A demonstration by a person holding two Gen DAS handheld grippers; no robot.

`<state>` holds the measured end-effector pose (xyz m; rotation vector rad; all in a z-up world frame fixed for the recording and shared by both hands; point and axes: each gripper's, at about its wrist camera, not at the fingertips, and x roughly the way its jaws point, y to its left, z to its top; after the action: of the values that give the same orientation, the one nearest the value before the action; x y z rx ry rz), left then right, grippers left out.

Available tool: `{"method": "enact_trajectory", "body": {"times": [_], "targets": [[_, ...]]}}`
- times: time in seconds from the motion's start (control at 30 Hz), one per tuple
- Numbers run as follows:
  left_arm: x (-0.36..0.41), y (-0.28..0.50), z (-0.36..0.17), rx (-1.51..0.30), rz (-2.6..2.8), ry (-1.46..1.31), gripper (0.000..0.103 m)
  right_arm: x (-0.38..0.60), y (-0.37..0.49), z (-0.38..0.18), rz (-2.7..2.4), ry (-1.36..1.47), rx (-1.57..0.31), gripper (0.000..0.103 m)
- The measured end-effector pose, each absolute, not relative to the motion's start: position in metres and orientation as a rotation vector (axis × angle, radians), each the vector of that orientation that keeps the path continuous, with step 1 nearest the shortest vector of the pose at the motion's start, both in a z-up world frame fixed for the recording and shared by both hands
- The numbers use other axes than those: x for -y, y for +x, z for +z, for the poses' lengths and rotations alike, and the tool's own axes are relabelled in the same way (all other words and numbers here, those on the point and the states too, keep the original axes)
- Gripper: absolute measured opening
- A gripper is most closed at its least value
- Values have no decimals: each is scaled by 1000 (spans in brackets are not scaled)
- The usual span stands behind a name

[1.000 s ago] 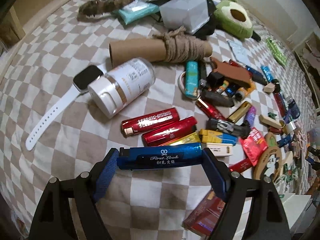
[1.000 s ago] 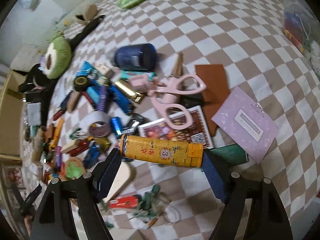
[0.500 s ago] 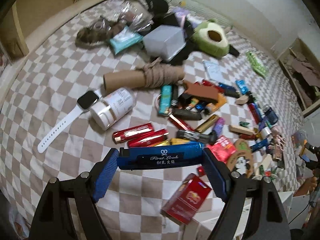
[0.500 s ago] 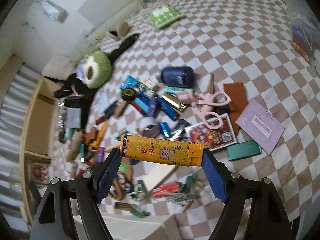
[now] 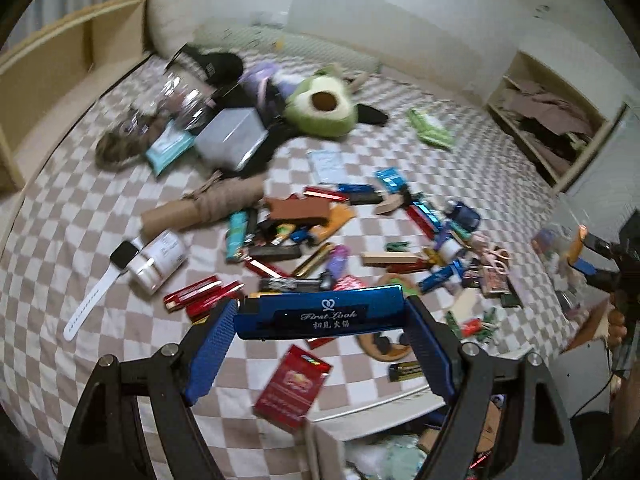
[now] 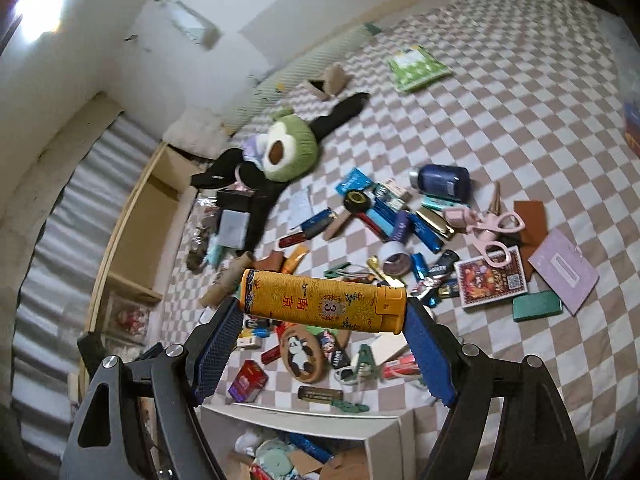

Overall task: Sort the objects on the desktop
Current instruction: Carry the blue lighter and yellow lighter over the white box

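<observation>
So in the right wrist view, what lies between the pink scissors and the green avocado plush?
Between the pink scissors and the avocado plush, the right wrist view shows lighters, a black tape roll and a dark blue jar on the checkered cloth.

Blue lighter [image 5: 320, 312] held crosswise aloft; yellow lighter [image 6: 322, 302] likewise.

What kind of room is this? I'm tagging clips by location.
Most likely a bedroom: the clutter lies on a bed with a checkered sheet, a long bolster pillow runs along the wall, and an avocado plush toy lies near it.
</observation>
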<state>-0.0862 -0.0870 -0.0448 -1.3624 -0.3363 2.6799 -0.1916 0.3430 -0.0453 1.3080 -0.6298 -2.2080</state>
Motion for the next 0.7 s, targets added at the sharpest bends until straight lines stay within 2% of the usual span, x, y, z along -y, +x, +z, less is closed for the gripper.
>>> {"method": "enact_trajectory", "body": {"times": [0.4, 0.7], "targets": [[37, -61, -23, 231, 2579, -1252, 83, -300, -146, -31, -2057, 1257, 443, 81], [-4, -50, -50, 131, 2415, -1362, 83, -269, -117, -59, -1923, 1353, 312, 81]]}}
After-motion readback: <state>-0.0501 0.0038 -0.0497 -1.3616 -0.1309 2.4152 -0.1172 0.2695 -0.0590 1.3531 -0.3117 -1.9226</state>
